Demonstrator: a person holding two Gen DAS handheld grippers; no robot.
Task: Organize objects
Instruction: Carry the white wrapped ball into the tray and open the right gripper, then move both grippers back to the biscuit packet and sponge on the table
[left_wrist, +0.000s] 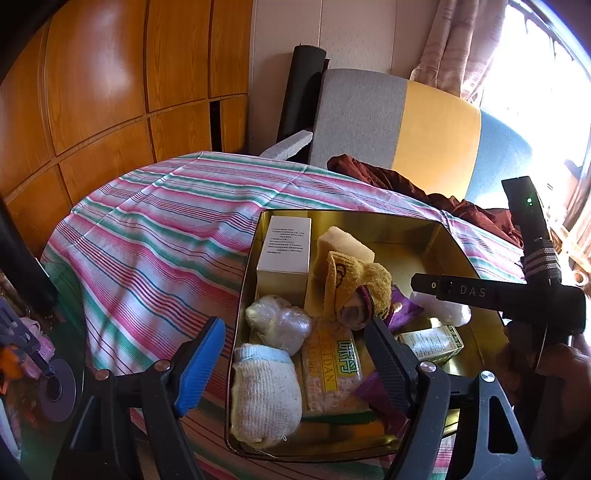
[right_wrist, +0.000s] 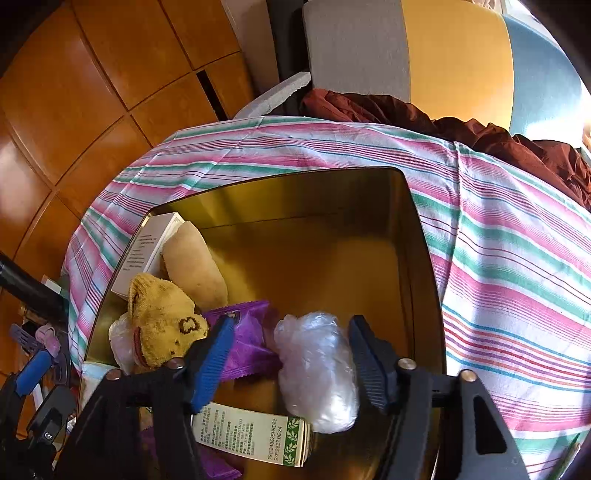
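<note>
Right wrist view: the right gripper (right_wrist: 291, 354) is hanging over the gold-coloured square metal tin (right_wrist: 421, 258), its jaws standing spread. A crumpled clear plastic bundle (right_wrist: 317, 369) is lying between them on the tin floor, close against the dark right finger, with a gap showing on the side of the blue finger, so nothing is being pinched. Just left of the bundle, a purple foil wrapper (right_wrist: 247, 332) is lying partly behind the blue finger. A mustard-yellow knitted sock (right_wrist: 162, 325) is sitting further left, a tan rolled cloth (right_wrist: 195, 266) beyond it, and a white printed carton (right_wrist: 147, 251) is leaning in the far left corner. A cream box with green leaf edging (right_wrist: 255, 432) is lying below the fingers.

In the left wrist view, the left gripper (left_wrist: 295, 354) is hovering with its jaws spread over the near left part of the same tin, above a yellow-labelled snack packet (left_wrist: 332, 369) and a white rolled sock (left_wrist: 262, 391), holding nothing. The tin is resting on a pink, green and white striped cloth (left_wrist: 155, 229).
</note>
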